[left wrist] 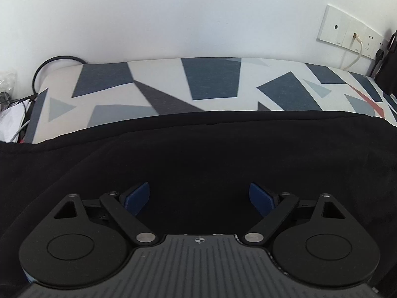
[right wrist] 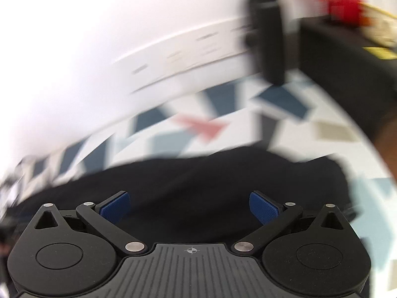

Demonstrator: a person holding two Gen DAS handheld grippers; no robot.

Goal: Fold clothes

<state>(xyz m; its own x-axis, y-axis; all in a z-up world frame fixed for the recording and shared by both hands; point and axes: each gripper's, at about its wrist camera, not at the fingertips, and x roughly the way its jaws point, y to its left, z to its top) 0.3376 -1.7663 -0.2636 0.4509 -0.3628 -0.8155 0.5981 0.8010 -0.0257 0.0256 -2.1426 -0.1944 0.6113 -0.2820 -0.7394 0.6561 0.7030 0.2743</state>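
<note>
Both claws released above a black garment

The left claw (left wrist: 199, 197) hangs spread wide over the black garment (left wrist: 223, 154), which lies on the triangle-patterned table (left wrist: 173, 84); the right claw (right wrist: 189, 207), also spread and empty, hovers over the same cloth in a blurred view.

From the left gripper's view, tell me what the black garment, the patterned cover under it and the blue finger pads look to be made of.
Black garment: soft matte fabric, probably a cotton knit; it drapes in rounded folds without shine.
Patterned cover: printed woven cloth, matte, with a faint weave grain in the blue shapes.
Blue finger pads: likely rubber or textured plastic; fine ribbed surface, dull finish.
</note>
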